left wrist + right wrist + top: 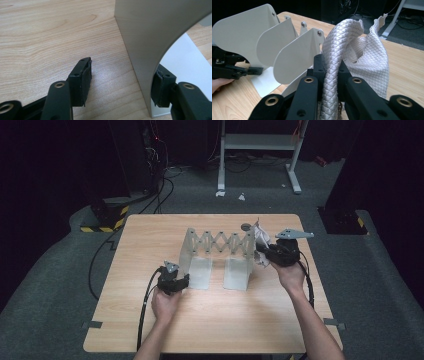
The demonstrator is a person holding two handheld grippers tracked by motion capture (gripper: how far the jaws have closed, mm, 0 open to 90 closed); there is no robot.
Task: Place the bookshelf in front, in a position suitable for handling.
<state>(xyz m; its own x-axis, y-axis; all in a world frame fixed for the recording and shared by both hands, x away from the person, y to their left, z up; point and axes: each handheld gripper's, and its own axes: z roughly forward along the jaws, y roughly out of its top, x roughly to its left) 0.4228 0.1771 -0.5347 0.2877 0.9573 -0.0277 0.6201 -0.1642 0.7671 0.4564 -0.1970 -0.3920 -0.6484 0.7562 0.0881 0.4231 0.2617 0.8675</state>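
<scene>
Right gripper clamps quilted cloth; left gripper, apart, straddles rack.

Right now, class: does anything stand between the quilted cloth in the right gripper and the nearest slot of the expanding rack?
Nothing visible does. The right gripper holds the quilted cloth just beside the rack's end plate, with no other object between them.
</scene>
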